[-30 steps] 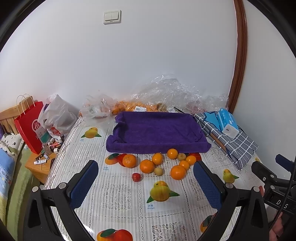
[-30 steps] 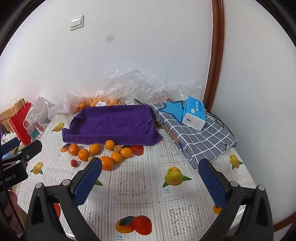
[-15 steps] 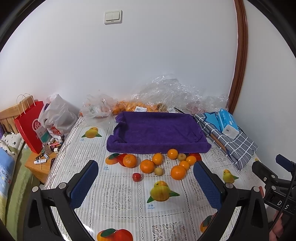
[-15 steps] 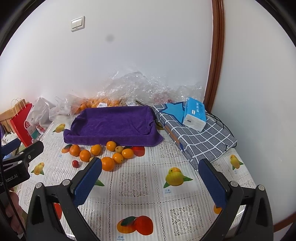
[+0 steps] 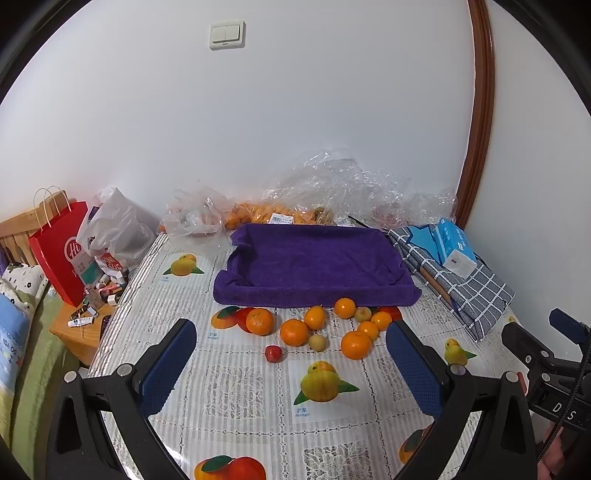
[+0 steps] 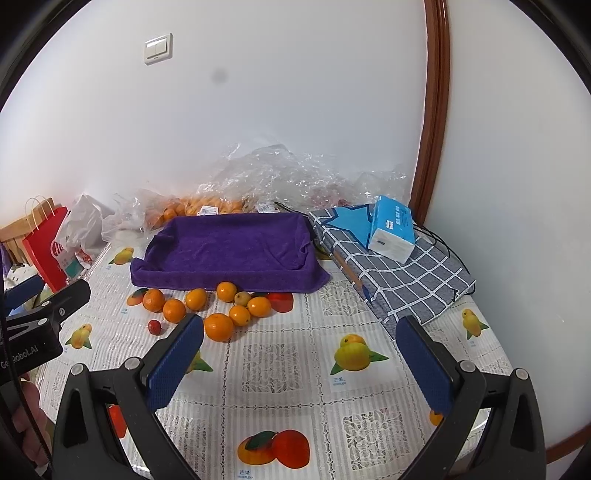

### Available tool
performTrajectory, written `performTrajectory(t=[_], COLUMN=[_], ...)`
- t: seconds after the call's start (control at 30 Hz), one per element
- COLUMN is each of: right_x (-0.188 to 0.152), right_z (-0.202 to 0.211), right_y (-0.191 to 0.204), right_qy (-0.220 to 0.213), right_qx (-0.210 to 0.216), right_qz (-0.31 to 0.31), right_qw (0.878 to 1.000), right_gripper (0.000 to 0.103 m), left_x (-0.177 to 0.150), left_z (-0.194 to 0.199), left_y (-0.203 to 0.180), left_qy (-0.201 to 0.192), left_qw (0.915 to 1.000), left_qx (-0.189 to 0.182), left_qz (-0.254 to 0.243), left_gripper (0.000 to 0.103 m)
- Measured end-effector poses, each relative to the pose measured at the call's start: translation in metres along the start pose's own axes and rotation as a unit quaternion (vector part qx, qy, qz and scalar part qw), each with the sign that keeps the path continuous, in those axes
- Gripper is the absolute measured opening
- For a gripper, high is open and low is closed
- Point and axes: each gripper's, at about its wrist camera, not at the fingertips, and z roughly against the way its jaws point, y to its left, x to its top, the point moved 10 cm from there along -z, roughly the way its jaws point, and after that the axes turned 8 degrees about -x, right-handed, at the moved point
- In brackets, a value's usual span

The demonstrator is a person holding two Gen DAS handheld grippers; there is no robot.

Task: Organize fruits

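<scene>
Fruit: the oranges (image 5: 294, 332) lie loose in a cluster on the tabletop (image 5: 236, 391), with two small pale fruits and one small red fruit (image 5: 273, 353), all just in front of the purple towel-lined tray (image 5: 314, 262), none in it.
Change: almost none over the last second; the view has only crept a little, the fruit has not shifted.
Meaning: I judge sorting has not begun; I am lining up a first pick.
Left tongs (image 5: 291, 363): wide open, empty, above the cluster's near edge.
Right tongs (image 6: 301, 360): wide open, empty, right of the fruit.
Surface: fruit-printed plastic cloth, probably slick.
Room: white wall, light switch (image 5: 226, 34), bagged oranges (image 5: 258, 216), tissue pack (image 6: 391, 233), red paper bag (image 5: 61, 251).
</scene>
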Motion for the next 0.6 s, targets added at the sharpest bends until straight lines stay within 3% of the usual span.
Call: performTrajectory(t=[0.6], right_x=[-0.0001], right_z=[0.0002], right_y=[0.0002], right_qy=[0.0], right_qx=[0.003], right_qz=[-0.001], right_qw=[1.0], right_gripper=[0.102], left_x=[0.0016], left_z=[0.0005], left_y=[0.0024], left_qy=[-0.001], left_qw=[1.0], left_qx=[0.001], left_qz=[0.001], left_gripper=[0.103])
